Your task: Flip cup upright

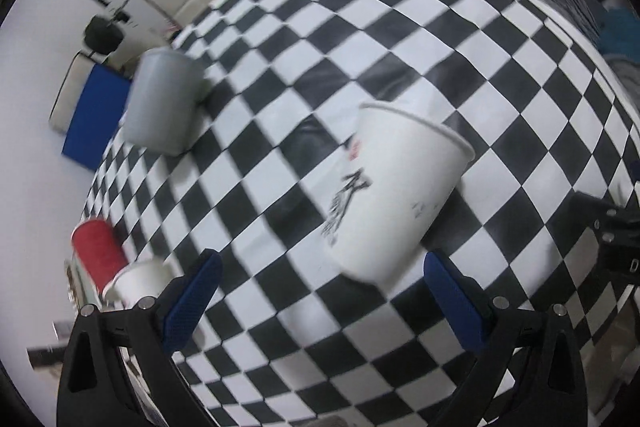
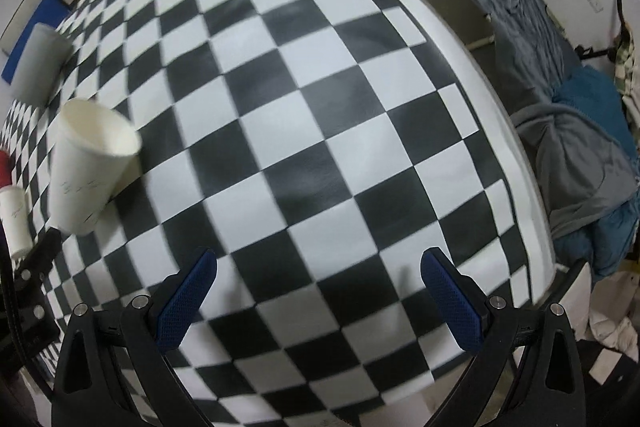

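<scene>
At 1 o'clock ahead of the left claw [image 1: 320, 285], the white paper cup [image 1: 394, 195] stands mouth-up on the checkered bench [image 1: 280, 75], ungripped. Both claws spread wide, right claw [image 2: 318, 281] empty. Flip appears complete; next: retract.

Count, left wrist view: one white paper cup [image 1: 394, 195] at centre; one grey cup [image 1: 166, 103] at 10 o'clock; one red cylinder [image 1: 98, 251] and one smaller white cup [image 1: 138, 285] at 8 o'clock, blurred, possibly joined. Two grippers.
</scene>
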